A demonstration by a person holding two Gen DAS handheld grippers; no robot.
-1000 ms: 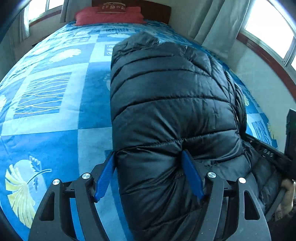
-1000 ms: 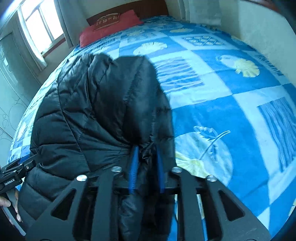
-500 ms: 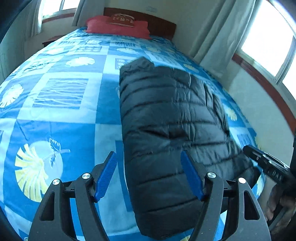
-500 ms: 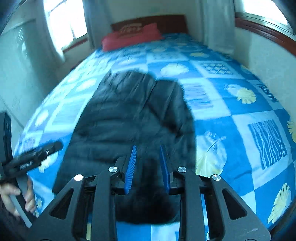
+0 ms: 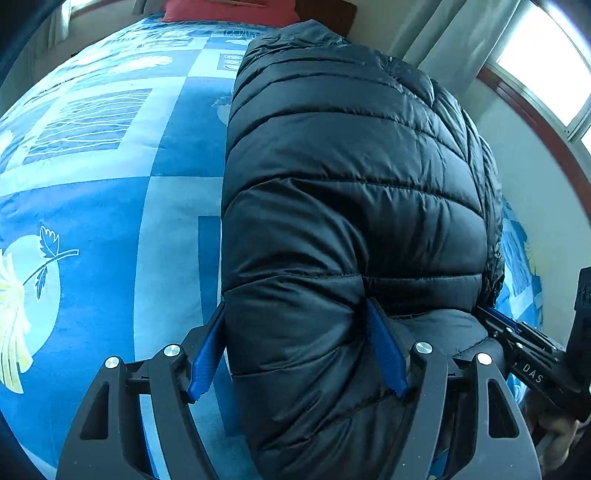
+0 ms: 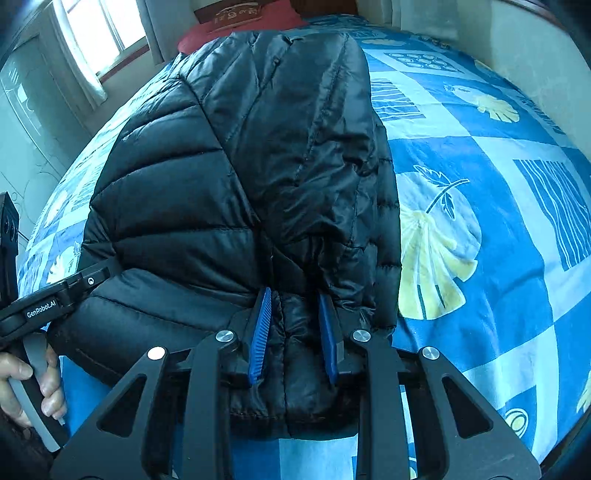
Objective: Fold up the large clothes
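A black quilted puffer jacket (image 5: pixel 351 192) lies lengthwise on the blue patterned bedspread (image 5: pixel 92 221), its near end bunched up high. My left gripper (image 5: pixel 295 304) holds a thick roll of the jacket's near left edge, the blue pads (image 5: pixel 384 350) wide apart and pressing into the padding. My right gripper (image 6: pixel 293 293) is shut on a narrow fold at the near right side of the jacket (image 6: pixel 229 184). Each gripper shows at the edge of the other's view: the right one (image 5: pixel 524 354), and the left one (image 6: pixel 48 306) with a hand (image 6: pixel 22 373) on its grip.
A red pillow (image 6: pixel 240 22) and a wooden headboard stand at the far end of the bed. Curtained windows (image 6: pixel 96 40) and walls run close along both long sides. Bare bedspread (image 6: pixel 480 184) lies right of the jacket.
Half a second ago the jacket looked stretched flat and farther off. Now both grippers are close over it again and it bulges up. The right jaws have narrowed slightly on the fold.
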